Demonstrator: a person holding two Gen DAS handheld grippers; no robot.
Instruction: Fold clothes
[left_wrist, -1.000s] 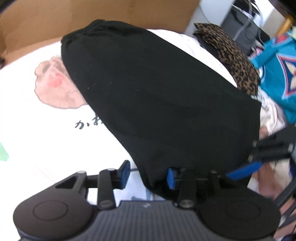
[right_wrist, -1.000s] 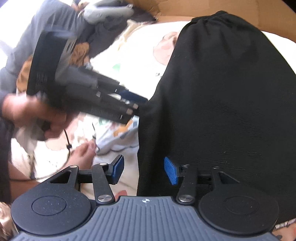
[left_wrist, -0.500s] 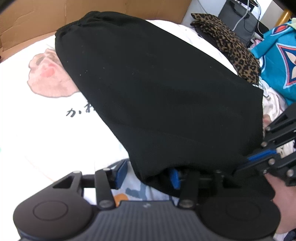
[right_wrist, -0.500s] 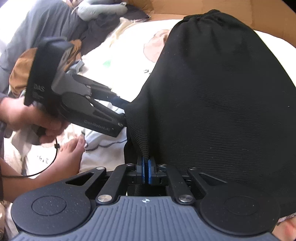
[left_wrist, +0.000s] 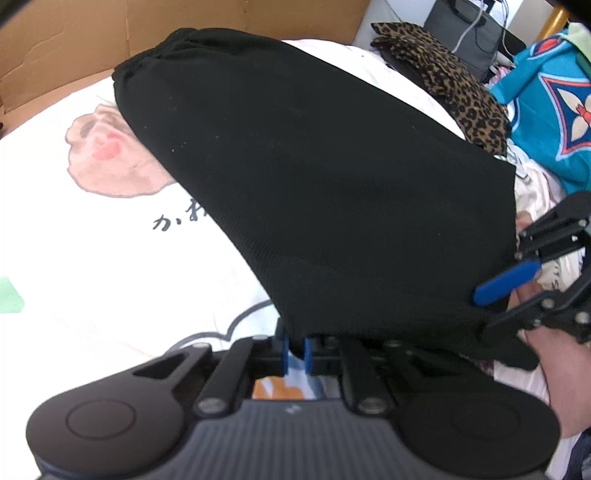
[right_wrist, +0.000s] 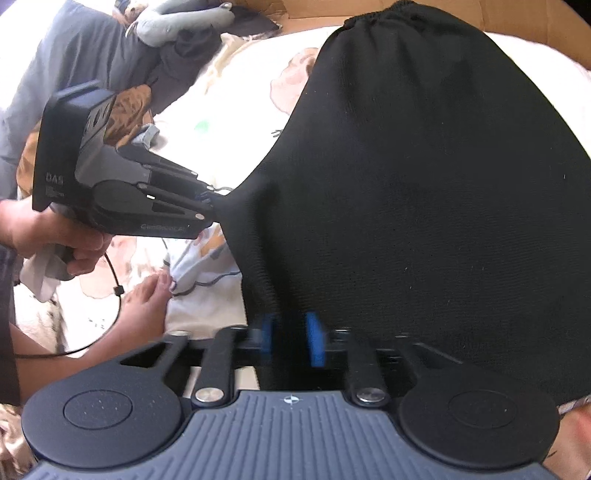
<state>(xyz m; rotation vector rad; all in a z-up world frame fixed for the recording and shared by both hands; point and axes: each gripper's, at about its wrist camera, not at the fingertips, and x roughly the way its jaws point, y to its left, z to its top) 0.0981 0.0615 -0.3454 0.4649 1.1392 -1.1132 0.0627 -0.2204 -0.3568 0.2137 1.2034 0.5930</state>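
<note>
A black garment (left_wrist: 332, 184) lies spread on a white printed sheet (left_wrist: 92, 258), its gathered waistband at the far end. My left gripper (left_wrist: 295, 350) is shut on the garment's near left corner, and the cloth is pulled taut to a point there. In the right wrist view the same left gripper (right_wrist: 214, 201) pinches that corner. My right gripper (right_wrist: 290, 338) has its jaws opening, blurred, with the black hem (right_wrist: 424, 184) loose between the blue pads. From the left wrist view the right gripper (left_wrist: 495, 310) sits at the garment's near right corner, jaws apart.
A leopard-print cloth (left_wrist: 454, 85) and a teal garment (left_wrist: 546, 122) lie at the right. Cardboard (left_wrist: 110, 37) stands behind the sheet. Grey clothes (right_wrist: 92, 62) pile up at the far left. A bare foot (right_wrist: 147, 306) and a cable rest near the left gripper.
The left gripper has gone from open to shut on the garment's corner. The right gripper, shut on the hem half a second ago, has its jaws apart again.
</note>
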